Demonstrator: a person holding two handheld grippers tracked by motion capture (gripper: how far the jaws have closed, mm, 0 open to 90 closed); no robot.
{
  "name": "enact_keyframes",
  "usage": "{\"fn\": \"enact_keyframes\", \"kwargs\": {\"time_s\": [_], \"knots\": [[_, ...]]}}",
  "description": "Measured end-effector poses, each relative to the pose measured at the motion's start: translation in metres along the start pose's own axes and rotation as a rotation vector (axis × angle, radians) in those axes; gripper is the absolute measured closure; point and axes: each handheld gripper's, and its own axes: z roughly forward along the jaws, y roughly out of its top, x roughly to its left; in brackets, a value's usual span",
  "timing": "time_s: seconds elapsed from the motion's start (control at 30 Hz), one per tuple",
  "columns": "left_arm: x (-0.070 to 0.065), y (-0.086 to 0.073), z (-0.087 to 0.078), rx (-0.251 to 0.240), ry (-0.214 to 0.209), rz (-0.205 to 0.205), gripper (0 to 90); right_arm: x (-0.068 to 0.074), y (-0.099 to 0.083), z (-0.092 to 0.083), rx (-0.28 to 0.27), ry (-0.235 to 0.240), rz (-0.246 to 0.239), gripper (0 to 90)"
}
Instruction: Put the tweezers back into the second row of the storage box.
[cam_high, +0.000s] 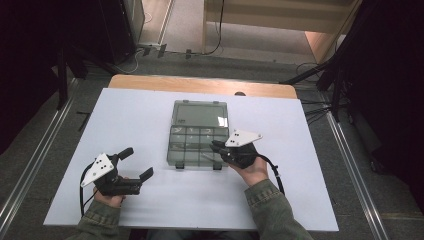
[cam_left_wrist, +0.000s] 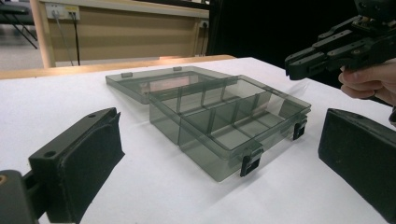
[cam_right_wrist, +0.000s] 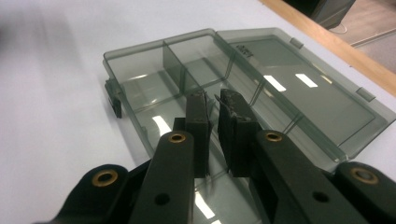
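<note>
The left gripper (cam_high: 134, 164) rests on the white table (cam_high: 310, 200) at the person's side, its jaws spread wide with nothing between them. In the left gripper view the two pads (cam_left_wrist: 88, 161) frame an open stretch of table, and the organizer box (cam_left_wrist: 229, 123) lies ahead of them, well apart from both.

The right gripper (cam_right_wrist: 214, 108) hangs over the near right part of the box tray, tips pointing down and forward into it. Its jaws stand only slightly parted, a narrow slit between the pads, and they hold nothing. No object is visible in the gap or under the tips.

The box is a smoke-tinted clear case with its lid (cam_right_wrist: 303, 93) folded fully back, lying flat on the table beyond the tray. The tray is split by thin partition walls (cam_right_wrist: 175, 63) into compartments, all of which appear empty. Two dark latches (cam_left_wrist: 250, 163) sit on the front wall nearest the person.

Judged from this layout, the step in hand is work on the opened box, with the right gripper just above a partition. If the aim is to close the case, the next move calls for the right gripper to reach past the tray to the far lid edge, get under or pinch it, and swing it back over; the left gripper is placed to steady the front wall.
</note>
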Motion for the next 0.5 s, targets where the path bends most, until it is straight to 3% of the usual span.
{"fn": "enact_keyframes", "kwargs": {"time_s": [0.13, 0.23, 0.27, 0.3, 0.43, 0.5], "knots": [[0.0, 0.0, 0.0, -0.002, 0.0, -0.001, 0.0, 0.0, 0.001, -0.003, -0.012, -0.024, 0.005, 68.0], [0.0, 0.0, 0.0, -0.001, 0.0, 0.0, 0.0, 0.0, 0.002, -0.006, -0.022, -0.06, 0.042, 48.3], [0.0, 0.0, 0.0, -0.002, 0.0, 0.0, 0.0, -0.001, 0.003, -0.009, -0.035, -0.066, 0.08, 35.2], [0.0, 0.0, 0.0, -0.002, 0.0, 0.001, 0.0, -0.001, 0.003, -0.009, -0.035, -0.066, 0.08, 35.2], [0.0, 0.0, 0.0, -0.003, 0.0, -0.001, 0.0, 0.001, 0.003, -0.015, -0.069, -0.049, 0.108, 17.5], [0.0, 0.0, 0.0, -0.003, 0.0, -0.001, 0.0, 0.002, 0.003, -0.017, -0.071, -0.045, 0.114, 14.6]]}}
